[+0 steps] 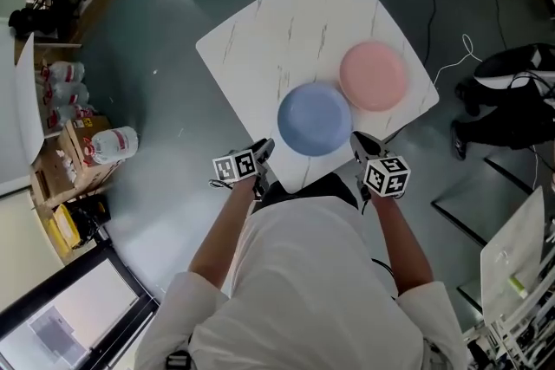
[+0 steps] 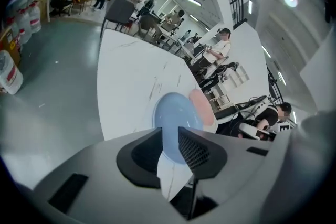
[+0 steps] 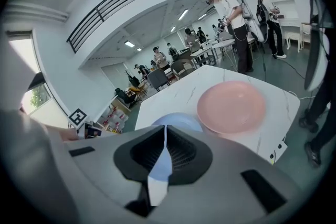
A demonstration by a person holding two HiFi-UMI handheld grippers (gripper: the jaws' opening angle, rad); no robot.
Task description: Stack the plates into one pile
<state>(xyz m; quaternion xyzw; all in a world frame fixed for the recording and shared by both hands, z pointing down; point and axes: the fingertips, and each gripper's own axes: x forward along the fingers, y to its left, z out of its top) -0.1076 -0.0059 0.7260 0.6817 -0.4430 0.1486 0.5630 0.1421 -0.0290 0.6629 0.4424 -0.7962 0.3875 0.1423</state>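
Left gripper [image 1: 264, 148] hung slack at lower centre, jaws parted with nothing between them. Right gripper [image 1: 358, 139] was clenched, tips pressed together on nothing. Both sat just off the near edge of the white table [image 1: 286, 22]. The holder's shoulders hid that near corner in the head view, and in both gripper views the jaws covered the near rim of the blue plate [image 1: 314, 119]. It was round and shallow, mid-frame, close to that near edge. The pink plate [image 1: 373, 75] lay just upper right of it with the rims meeting. Whether they overlapped was hard to call. It sat near the table's right corner. The upper-left tabletop was bare, with open floor at left and another person [image 1: 512, 91] at the right edge.
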